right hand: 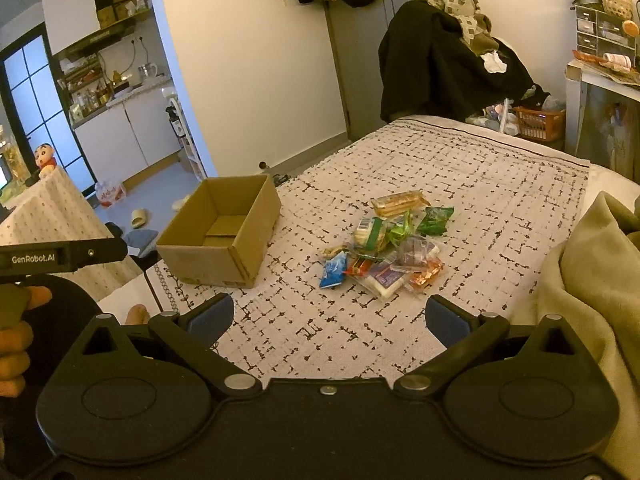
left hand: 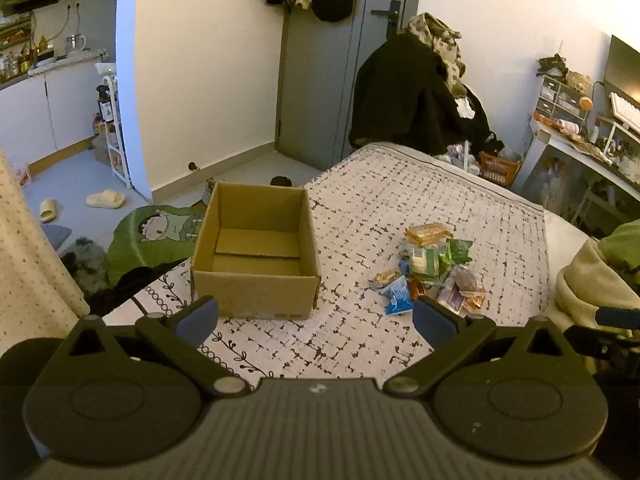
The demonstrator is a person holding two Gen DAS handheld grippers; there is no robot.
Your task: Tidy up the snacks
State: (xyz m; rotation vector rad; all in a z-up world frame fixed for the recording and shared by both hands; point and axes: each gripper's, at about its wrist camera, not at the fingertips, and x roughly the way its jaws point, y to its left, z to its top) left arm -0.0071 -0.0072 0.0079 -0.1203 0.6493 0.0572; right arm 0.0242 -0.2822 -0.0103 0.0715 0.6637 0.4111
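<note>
Two black two-finger claws are hovering over a bed covered in a white blanket with a black broken-grid pattern (right hand: 460, 184), both spread wide and holding nothing: the left claw (left hand: 316, 316) low in its own view, the right claw (right hand: 328, 318) likewise. An open, empty brown cardboard box (left hand: 256, 254) is sitting at centre-left of the left view, its opening facing up and its flaps folded flat inside. A loose heap of small plastic snack packets (right hand: 386, 246) is lying at centre-right of the right view, well apart from the box. The blue packet (right hand: 333, 270) at the pile's lower-left edge is lying with its long axis running roughly from lower left to upper right; the long tan cracker pack (right hand: 398, 203) at the top is stretching nearly left to right across the frame. Judging from this layout, sorting has not begun. A clean start probably means taking an outlying packet first, closing the fingers across its short side.
</note>
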